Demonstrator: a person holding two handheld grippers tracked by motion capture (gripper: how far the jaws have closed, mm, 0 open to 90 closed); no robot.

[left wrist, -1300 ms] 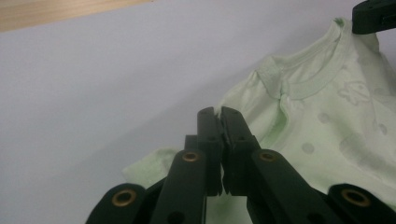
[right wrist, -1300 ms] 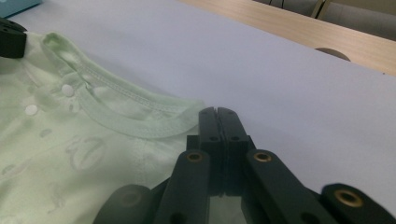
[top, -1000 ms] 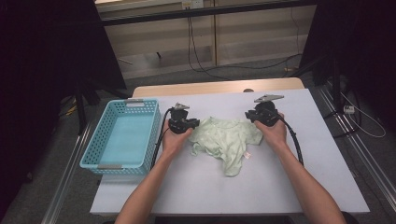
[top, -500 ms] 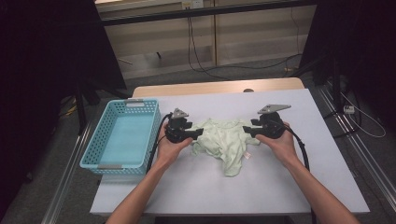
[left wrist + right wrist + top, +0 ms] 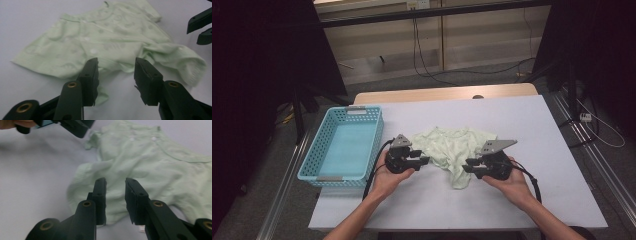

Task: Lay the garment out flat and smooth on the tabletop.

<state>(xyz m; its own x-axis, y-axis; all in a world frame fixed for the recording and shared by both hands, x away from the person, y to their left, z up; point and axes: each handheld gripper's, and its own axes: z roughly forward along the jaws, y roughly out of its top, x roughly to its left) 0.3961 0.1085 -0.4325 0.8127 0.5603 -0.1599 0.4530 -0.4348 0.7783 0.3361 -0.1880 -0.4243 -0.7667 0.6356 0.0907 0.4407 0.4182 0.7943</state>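
A pale green baby garment (image 5: 452,145) lies crumpled in the middle of the white table (image 5: 542,150). My left gripper (image 5: 424,161) rests low at the garment's near left hem and points right. In the left gripper view the garment (image 5: 112,40) lies just beyond my left gripper (image 5: 116,61). Its jaws have just been closing, and a gap remains with the hem's edge between the tips. My right gripper (image 5: 466,168) points left at the bunched near corner. Its own view shows my right gripper (image 5: 115,180) over the cloth (image 5: 150,162), jaws just closing, a narrow gap left.
A light blue plastic basket (image 5: 314,152) with nothing in it stands at the table's left edge, close to my left hand. Bare white table stretches to the right of the garment and in front of it. Cables trail from both grippers toward the person.
Both hands have drawn back from the garment's far side to its near side and turned their jaws inward toward each other. The garment lies a little flatter.
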